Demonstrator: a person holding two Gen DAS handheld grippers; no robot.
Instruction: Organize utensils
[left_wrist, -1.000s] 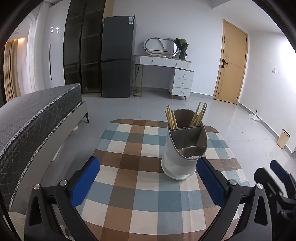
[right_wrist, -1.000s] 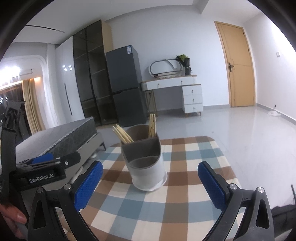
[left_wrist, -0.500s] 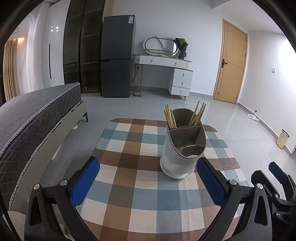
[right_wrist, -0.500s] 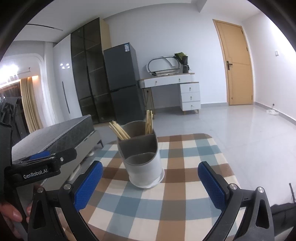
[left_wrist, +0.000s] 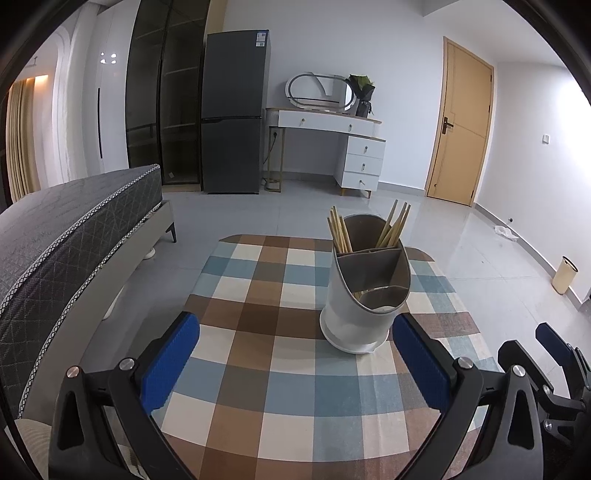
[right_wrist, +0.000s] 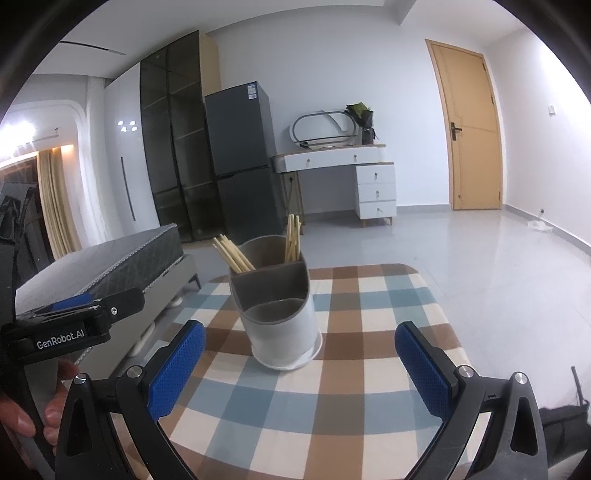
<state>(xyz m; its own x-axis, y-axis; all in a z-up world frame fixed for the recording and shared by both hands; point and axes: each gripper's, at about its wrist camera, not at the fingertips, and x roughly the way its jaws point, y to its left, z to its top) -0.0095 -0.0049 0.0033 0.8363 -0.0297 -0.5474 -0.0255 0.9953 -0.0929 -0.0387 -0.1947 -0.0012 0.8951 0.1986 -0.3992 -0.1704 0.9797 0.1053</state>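
Note:
A white utensil holder with a grey divided insert (left_wrist: 364, 299) stands on the checked tablecloth (left_wrist: 280, 343); it also shows in the right wrist view (right_wrist: 280, 314). Two bundles of wooden chopsticks (left_wrist: 395, 225) stand in its back compartments, also seen in the right wrist view (right_wrist: 291, 238). My left gripper (left_wrist: 291, 354) is open and empty, near side of the holder. My right gripper (right_wrist: 299, 363) is open and empty, just in front of the holder. The right gripper's edge shows at the left wrist view's right (left_wrist: 554, 347).
The small table stands in a bedroom. A grey bed (left_wrist: 62, 236) is close on the left. A fridge (left_wrist: 232, 110), a white dressing table (left_wrist: 332, 136) and a door (left_wrist: 461, 122) stand at the far wall. A small bin (left_wrist: 565, 275) is on the floor at the right.
Both grippers have drawn back slightly and tilted; the holder sits a little farther and higher in each view. Nothing was grasped or released.

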